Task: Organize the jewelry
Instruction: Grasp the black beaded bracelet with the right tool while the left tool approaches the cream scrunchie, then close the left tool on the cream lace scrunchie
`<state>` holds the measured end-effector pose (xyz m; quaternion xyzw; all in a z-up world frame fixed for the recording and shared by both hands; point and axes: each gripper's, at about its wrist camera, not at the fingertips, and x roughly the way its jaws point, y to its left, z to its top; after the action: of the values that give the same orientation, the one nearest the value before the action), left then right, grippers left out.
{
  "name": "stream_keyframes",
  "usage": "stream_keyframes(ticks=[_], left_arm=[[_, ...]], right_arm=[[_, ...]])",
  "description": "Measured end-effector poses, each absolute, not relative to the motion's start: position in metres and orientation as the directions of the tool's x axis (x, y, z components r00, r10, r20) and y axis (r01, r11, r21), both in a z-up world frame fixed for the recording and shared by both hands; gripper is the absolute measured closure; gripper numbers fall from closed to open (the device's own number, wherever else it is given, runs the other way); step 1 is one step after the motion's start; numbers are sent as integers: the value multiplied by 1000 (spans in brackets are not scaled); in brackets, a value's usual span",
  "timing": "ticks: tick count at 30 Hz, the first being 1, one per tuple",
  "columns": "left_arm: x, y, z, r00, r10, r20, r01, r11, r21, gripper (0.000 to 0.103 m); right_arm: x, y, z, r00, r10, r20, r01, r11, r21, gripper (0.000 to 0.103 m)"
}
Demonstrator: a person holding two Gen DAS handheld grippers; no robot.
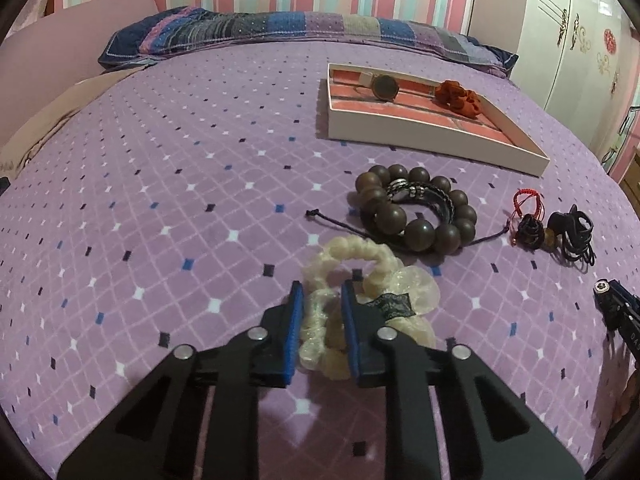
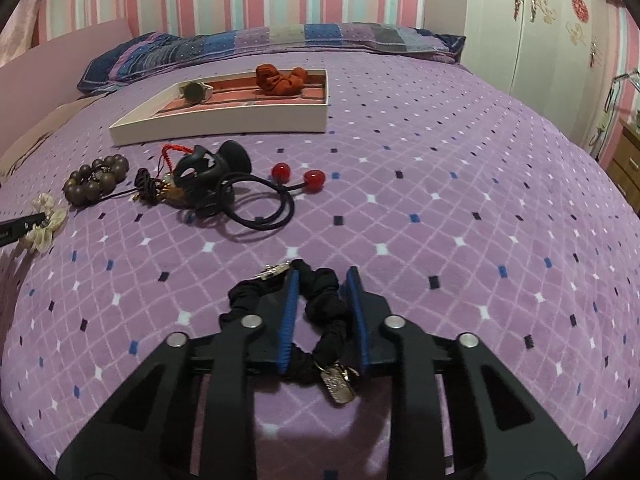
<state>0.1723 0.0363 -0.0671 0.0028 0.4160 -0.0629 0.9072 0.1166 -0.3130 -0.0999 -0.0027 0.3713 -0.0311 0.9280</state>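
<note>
A cream scrunchie (image 1: 360,276) lies on the purple bed. My left gripper (image 1: 322,294) straddles part of it, jaws narrowed around the fabric. It also shows in the right wrist view (image 2: 42,220). A black scrunchie with metal charms (image 2: 320,304) lies between the fingers of my right gripper (image 2: 323,278), jaws partly closed around it. The white tray (image 1: 420,136) holds a watch (image 1: 384,86) and a red scrunchie (image 1: 458,98); the tray also shows in the right wrist view (image 2: 224,122).
A brown bead bracelet (image 1: 416,210) with dark bracelets inside lies ahead of the left gripper. A red cord, dark tassel and black hair ties (image 1: 560,232) lie to its right. A black clip (image 2: 212,168), and a hair tie with red balls (image 2: 296,174) lie near the tray. Pillows (image 1: 280,28) at the far edge.
</note>
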Motion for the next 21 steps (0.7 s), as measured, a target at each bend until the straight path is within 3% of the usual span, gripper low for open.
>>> stream_keyframes(ticks=[21], left_arm=[[167, 36, -58, 674, -114, -730, 113, 992, -52, 89]], right_arm=[[114, -312, -87, 761, -30, -648, 50, 999, 12, 89]])
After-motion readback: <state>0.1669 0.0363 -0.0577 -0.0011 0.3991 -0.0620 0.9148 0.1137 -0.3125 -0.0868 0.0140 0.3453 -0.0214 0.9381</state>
